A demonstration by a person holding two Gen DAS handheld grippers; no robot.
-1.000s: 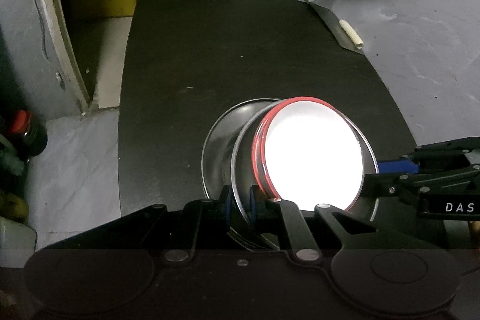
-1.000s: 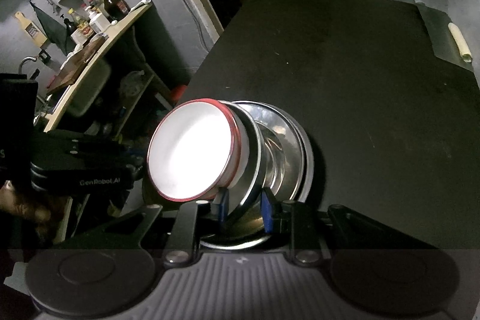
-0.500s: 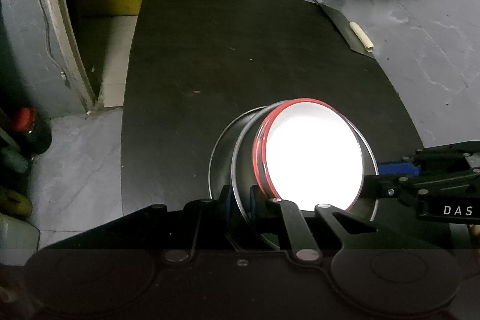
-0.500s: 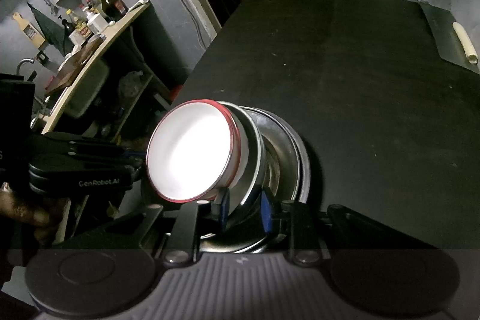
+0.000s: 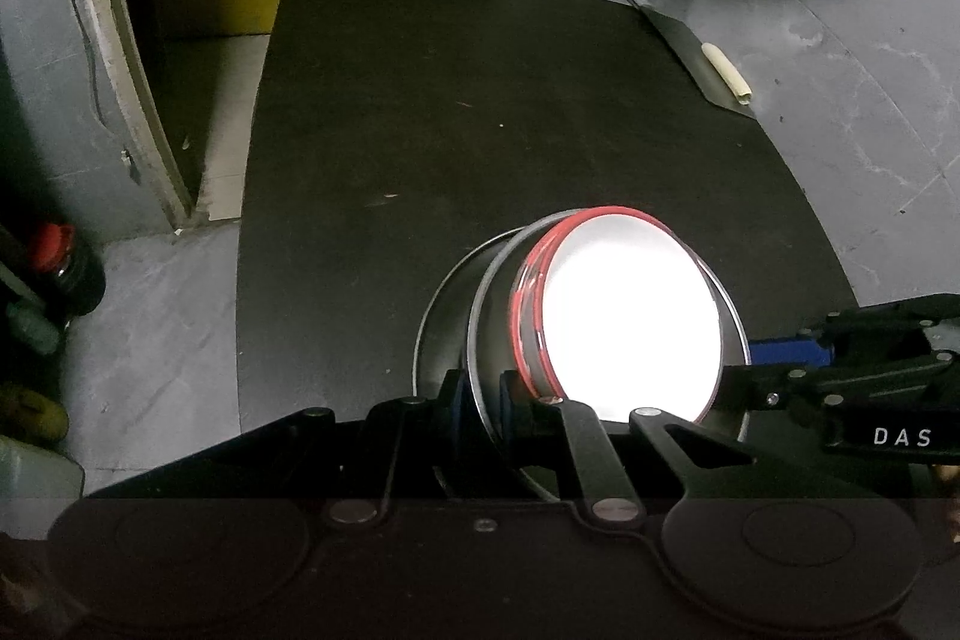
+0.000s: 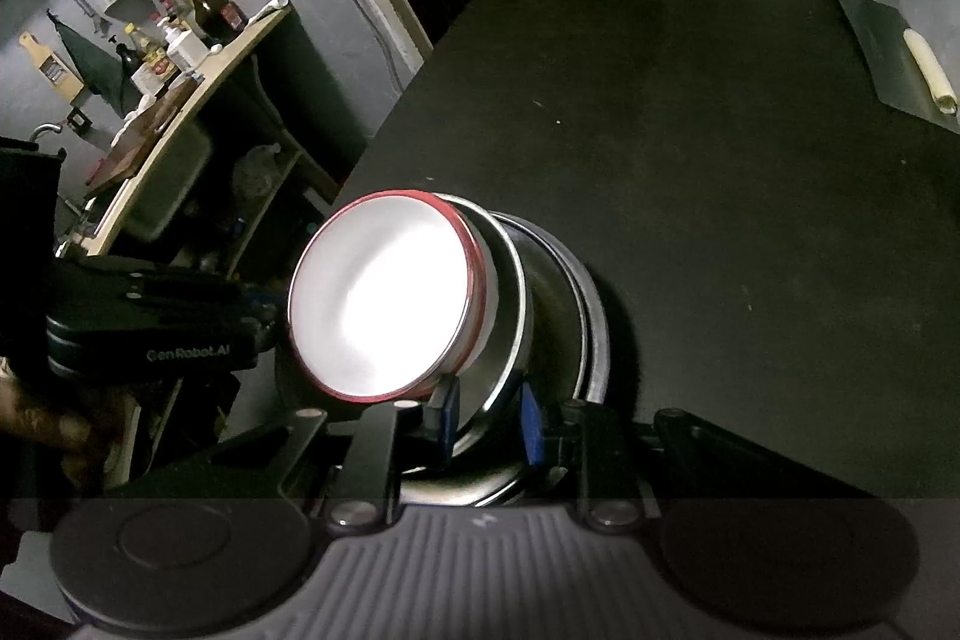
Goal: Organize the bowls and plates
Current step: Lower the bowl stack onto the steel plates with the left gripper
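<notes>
Left gripper (image 5: 480, 394): clamped on steel bowl (image 5: 480, 340) rim.
Right gripper (image 6: 486, 415): clamped on same stack's opposite rim.
Stack: red-rimmed white bowl (image 6: 384, 298) nested on top, over black table (image 5: 480, 130).

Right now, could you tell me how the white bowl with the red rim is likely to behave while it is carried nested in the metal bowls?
The white bowl looks glossy and only sits loose inside the steel bowls, so it may slide. The stack is tilted, so it could tip out. It looks stiff, perhaps enamel, and might chip.
</notes>
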